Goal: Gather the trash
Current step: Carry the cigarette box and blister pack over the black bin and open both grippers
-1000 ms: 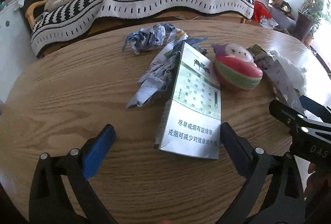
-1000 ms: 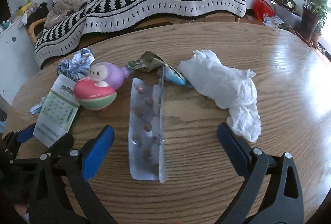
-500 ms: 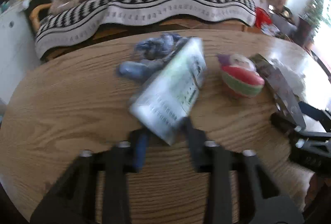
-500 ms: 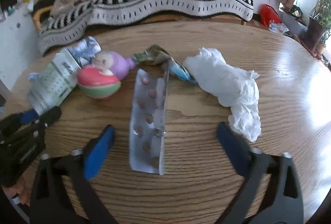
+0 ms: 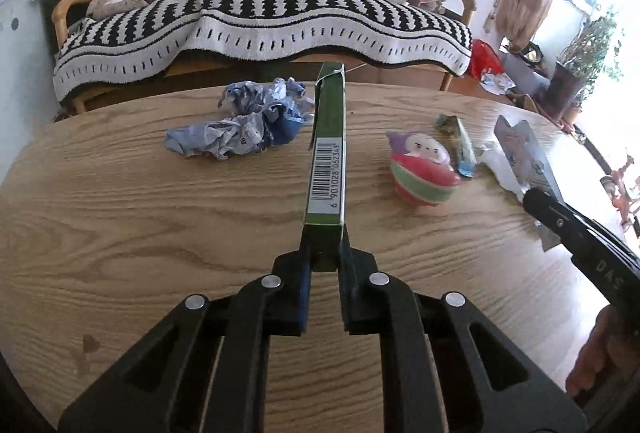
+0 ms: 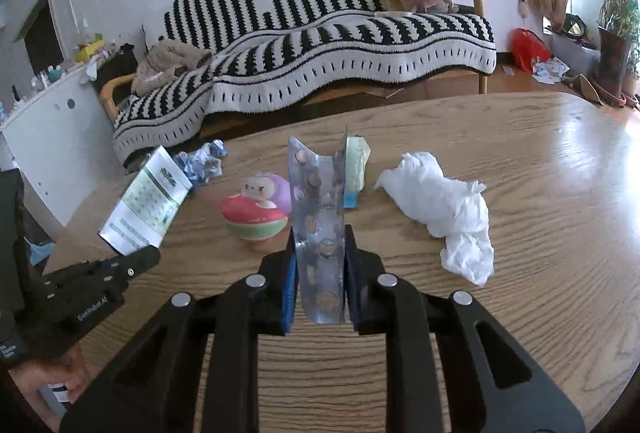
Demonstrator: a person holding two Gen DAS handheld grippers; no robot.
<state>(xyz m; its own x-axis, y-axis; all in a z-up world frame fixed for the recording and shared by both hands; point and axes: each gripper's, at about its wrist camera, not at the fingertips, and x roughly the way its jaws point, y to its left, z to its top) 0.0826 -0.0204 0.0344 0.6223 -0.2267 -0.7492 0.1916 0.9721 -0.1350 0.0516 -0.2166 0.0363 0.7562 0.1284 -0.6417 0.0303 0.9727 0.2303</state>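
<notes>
A rounded, wood-grain tabletop (image 5: 120, 217) carries the litter. Behind it a sofa is draped in a black-and-white striped knit blanket (image 5: 260, 17). A soft, crumpled white tissue (image 6: 444, 205) lies on the tabletop's right part, and crinkled blue-and-white wrappers (image 5: 240, 121) lie at the far left. The left gripper (image 5: 323, 261) is clamped on a flat green-and-white cigarette pack (image 5: 327, 161), held edge-up above the wood with its barcode side showing. The right gripper (image 6: 320, 265) is pinched on a silvery foil pill blister (image 6: 320, 217), bent into a trough and lifted clear of the tabletop. Between the two sits a rounded red, green and purple roly-poly toy (image 5: 422, 173), with a folded green-blue snack wrapper (image 5: 460, 143) just beyond it.
</notes>
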